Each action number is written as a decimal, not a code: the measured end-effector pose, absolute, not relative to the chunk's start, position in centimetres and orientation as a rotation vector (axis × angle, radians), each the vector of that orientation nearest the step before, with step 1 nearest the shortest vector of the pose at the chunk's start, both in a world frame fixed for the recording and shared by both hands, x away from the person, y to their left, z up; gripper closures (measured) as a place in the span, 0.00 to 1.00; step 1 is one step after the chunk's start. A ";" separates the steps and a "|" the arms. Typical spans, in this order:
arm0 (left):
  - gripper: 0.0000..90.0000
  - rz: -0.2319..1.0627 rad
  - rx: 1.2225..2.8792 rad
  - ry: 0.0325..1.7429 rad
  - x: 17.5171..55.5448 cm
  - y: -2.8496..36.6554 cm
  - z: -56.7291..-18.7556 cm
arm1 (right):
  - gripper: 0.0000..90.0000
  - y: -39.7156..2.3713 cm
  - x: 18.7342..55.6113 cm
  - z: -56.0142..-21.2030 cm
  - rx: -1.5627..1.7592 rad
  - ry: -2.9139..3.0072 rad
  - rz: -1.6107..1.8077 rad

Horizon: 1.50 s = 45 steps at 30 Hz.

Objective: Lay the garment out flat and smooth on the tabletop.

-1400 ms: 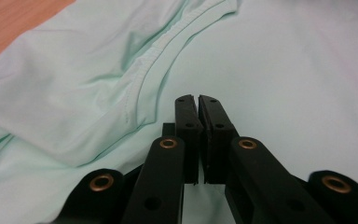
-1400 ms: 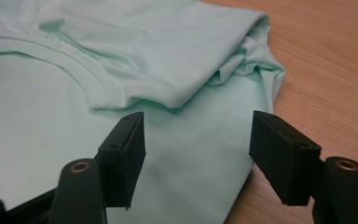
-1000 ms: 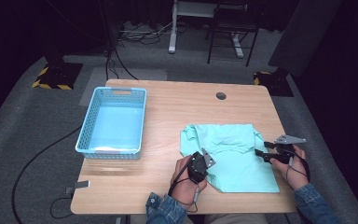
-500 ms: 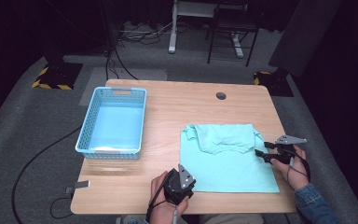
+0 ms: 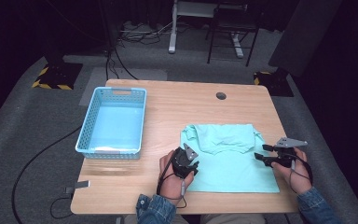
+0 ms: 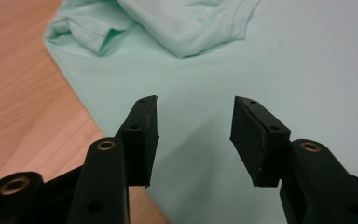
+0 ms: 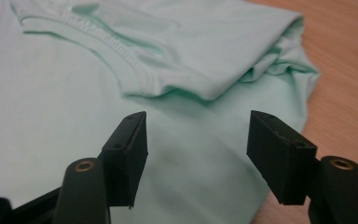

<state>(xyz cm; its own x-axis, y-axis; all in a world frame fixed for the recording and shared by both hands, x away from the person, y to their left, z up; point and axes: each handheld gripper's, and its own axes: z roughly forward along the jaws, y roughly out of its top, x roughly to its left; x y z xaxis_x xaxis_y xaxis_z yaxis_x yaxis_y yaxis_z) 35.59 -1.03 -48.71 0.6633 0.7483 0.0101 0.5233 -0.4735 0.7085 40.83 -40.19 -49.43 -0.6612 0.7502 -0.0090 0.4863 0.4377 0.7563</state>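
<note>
A mint-green T-shirt (image 5: 233, 168) lies flat on the wooden table (image 5: 177, 107), its collar end folded down over the body. My left gripper (image 5: 190, 158) hovers at the shirt's left edge. Its jaws have just been opening and stand open (image 6: 193, 100) over the fabric (image 6: 270, 60), with nothing between them. The folded left sleeve (image 6: 88, 30) lies ahead of them. My right gripper (image 5: 263, 152) is at the shirt's right edge, pointing left. It is open (image 7: 198, 116) above the cloth (image 7: 51, 93), just short of the folded collar band (image 7: 135, 70).
A light-blue plastic basket (image 5: 86, 140) stands on the table's left half. A round cable hole (image 5: 221, 95) sits near the far edge. Bare wood (image 5: 168, 112) lies between basket and shirt. Chair legs and cables stand on the floor beyond.
The left hand let go of the shirt's near-left part, drew back to the front edge, then came forward to the shirt's left edge with jaws open. The shirt now lies flatter. The right hand stayed.
</note>
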 end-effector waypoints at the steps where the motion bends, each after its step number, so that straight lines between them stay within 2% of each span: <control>1: 0.57 0.411 2.194 0.985 35.8 -1.2 -49.2 | 0.43 -40.0 40.8 -49.6 1.048 2.366 1.064; 5: 0.57 0.399 2.183 0.987 35.7 -1.1 -49.8 | 0.44 -39.6 40.1 -50.1 1.037 2.389 1.059; 10: 0.63 0.380 2.244 0.964 34.5 -1.0 -49.2 | 0.48 -39.6 38.4 -49.8 1.031 2.432 1.035; 12: 0.60 0.388 2.225 0.963 34.6 -1.0 -49.0 | 0.50 -39.6 38.0 -49.5 1.017 2.453 1.018; 21: 0.48 0.359 2.193 0.992 39.4 -2.9 -48.3 | 0.42 -39.1 41.0 -49.2 1.096 2.362 1.073; 25: 0.48 0.326 2.189 1.011 41.2 -3.7 -48.9 | 0.53 -38.8 42.1 -49.6 1.085 2.386 1.054; 27: 0.53 0.313 2.199 1.001 41.9 -4.1 -49.1 | 0.62 -38.8 42.4 -49.8 1.070 2.398 1.044; 29: 0.63 0.313 2.200 1.000 41.9 -4.2 -49.1 | 0.78 -38.7 42.4 -49.7 1.059 2.401 1.047; 33: 0.63 0.313 2.200 1.000 41.9 -4.2 -49.1 | 0.78 -38.7 42.4 -49.7 1.059 2.401 1.047; 34: 0.63 0.367 2.232 0.958 41.7 -4.7 -48.5 | 0.78 -38.7 42.4 -49.7 1.059 2.401 1.047; 35: 0.96 0.375 2.226 0.951 41.3 -4.7 -48.3 | 0.94 -38.2 41.7 -48.9 0.978 2.398 1.039; 45: 0.96 0.367 2.233 0.864 35.5 -4.1 -46.6 | 0.95 -38.6 37.0 -46.9 0.899 2.404 1.066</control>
